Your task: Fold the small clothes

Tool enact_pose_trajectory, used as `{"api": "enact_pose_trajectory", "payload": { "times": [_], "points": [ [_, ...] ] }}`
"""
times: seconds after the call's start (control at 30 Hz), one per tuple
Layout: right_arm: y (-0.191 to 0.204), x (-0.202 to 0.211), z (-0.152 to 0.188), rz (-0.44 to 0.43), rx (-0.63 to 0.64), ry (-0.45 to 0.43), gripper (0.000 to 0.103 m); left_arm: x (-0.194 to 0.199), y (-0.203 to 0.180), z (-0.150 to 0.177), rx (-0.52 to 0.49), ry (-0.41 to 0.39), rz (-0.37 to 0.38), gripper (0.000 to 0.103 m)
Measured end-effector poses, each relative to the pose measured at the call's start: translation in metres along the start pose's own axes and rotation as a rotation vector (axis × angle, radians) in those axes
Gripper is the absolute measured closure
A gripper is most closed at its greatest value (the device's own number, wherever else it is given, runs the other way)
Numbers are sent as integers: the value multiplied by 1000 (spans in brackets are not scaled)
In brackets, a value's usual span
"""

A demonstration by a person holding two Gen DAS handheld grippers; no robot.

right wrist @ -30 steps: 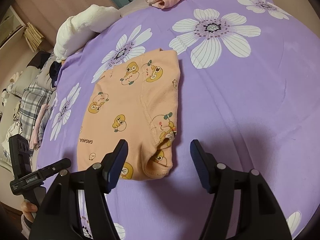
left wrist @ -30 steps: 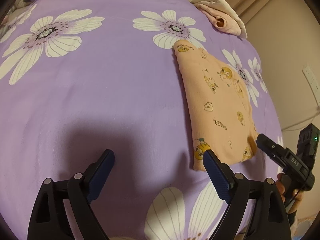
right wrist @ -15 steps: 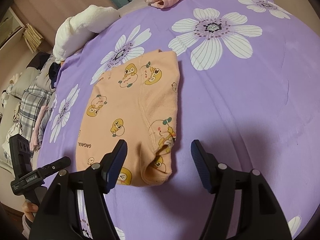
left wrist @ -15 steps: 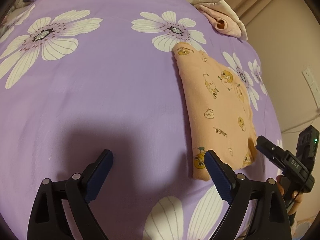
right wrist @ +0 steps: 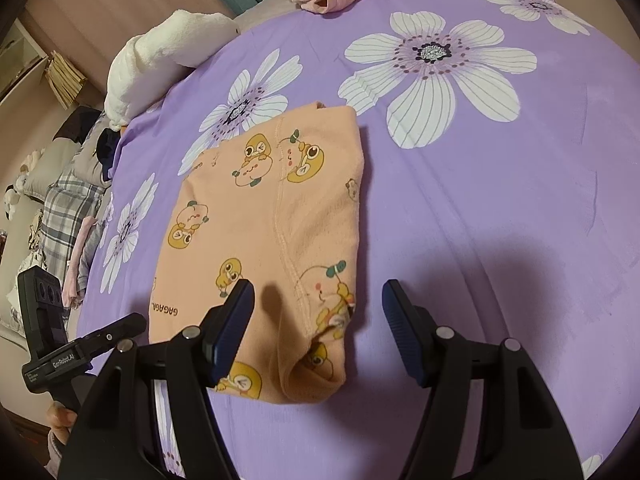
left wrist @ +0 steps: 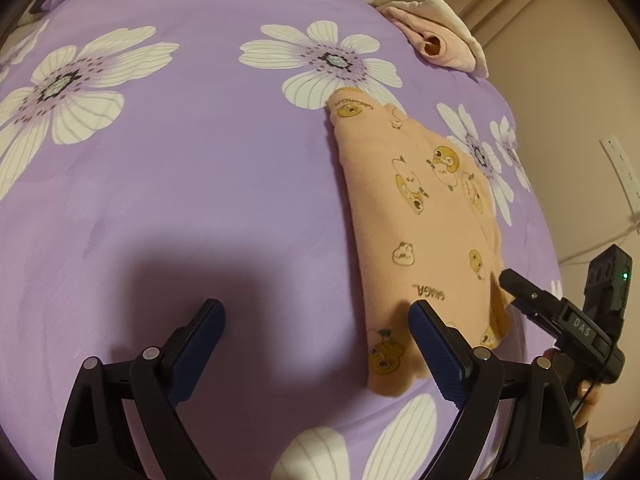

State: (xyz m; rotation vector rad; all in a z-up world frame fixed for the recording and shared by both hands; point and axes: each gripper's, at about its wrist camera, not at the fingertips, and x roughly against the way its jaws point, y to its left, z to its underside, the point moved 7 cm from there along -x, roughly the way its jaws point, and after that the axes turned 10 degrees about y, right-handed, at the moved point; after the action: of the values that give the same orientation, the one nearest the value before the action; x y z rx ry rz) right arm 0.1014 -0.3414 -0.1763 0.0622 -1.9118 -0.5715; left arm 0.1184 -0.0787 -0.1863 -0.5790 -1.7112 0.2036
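Bed (left wrist: pixel 168 208) with a purple flowered sheet. No containers in view.

Folded peach garment (right wrist: pixel 264 236), printed with cartoon animals, lies flat on the sheet, one rolled edge toward the right wrist camera.

Left tool (left wrist: pixel 316 344): jaws spread wide, nothing between them, over bare sheet just left of the garment; its right finger (left wrist: pixel 436 352) overlaps the garment's near corner in view, contact unclear.

Right tool (right wrist: pixel 318 328): released, jaws apart above the garment's near end, not pressing it.

Pink folded clothes (left wrist: pixel 436 40) at the bed's far edge. White towel (right wrist: pixel 160 60) and plaid cloth (right wrist: pixel 68 208) beyond the bed's side.
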Motion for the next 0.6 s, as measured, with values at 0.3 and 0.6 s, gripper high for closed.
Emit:
{"api": "enact_pose_trajectory", "payload": {
  "times": [0.3, 0.6],
  "points": [
    [4, -10, -8, -10, 23, 16, 35, -10, -14, -10, -44, 9, 3, 11],
    [17, -27, -18, -80, 65, 56, 35, -26, -38, -20, -92, 31, 79, 11]
  ]
}}
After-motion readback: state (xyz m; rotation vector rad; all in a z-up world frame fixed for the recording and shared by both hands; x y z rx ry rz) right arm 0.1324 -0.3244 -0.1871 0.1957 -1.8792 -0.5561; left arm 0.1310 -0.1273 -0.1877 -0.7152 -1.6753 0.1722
